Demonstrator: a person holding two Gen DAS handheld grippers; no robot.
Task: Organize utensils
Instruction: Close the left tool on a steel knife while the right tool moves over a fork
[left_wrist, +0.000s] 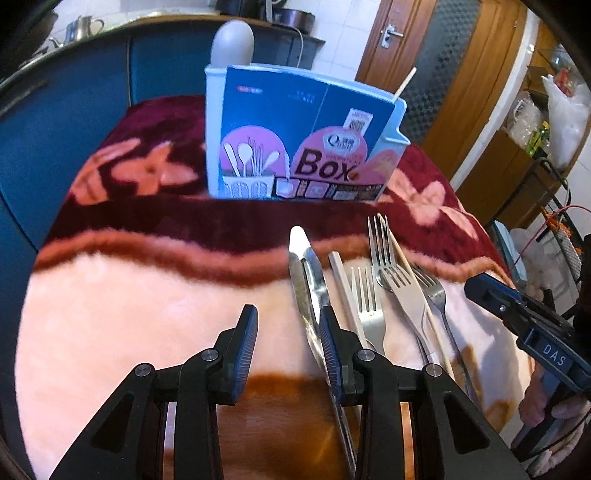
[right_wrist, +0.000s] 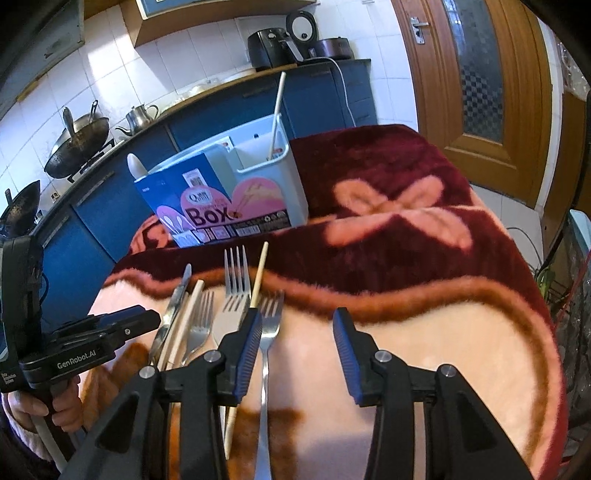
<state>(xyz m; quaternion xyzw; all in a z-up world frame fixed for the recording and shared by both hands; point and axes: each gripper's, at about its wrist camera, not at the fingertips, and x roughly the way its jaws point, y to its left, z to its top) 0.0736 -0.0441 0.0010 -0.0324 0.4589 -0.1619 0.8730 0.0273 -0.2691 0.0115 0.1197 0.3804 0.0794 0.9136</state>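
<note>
A light blue utensil box (left_wrist: 295, 140) (right_wrist: 229, 206) with a "Box" label stands upright at the back of the blanket. A grey handle (left_wrist: 232, 40) and one chopstick (right_wrist: 277, 114) stick out of it. In front of it lie a knife (left_wrist: 306, 280) (right_wrist: 177, 306), chopsticks (left_wrist: 343, 280) (right_wrist: 258, 277) and several forks (left_wrist: 364, 299) (right_wrist: 234, 284), side by side. My left gripper (left_wrist: 288, 328) is open over bare blanket, its right finger against the knife. My right gripper (right_wrist: 297, 332) is open, and the rightmost fork (right_wrist: 267, 328) lies between its fingers, close to the left one.
A fluffy red and pink blanket (left_wrist: 129, 295) (right_wrist: 443, 332) covers the table. Blue kitchen cabinets (right_wrist: 110, 206) with woks (right_wrist: 77, 144) and a kettle run behind it. A wooden door (right_wrist: 476, 92) is at the back right, a wire rack (left_wrist: 561, 229) to the right.
</note>
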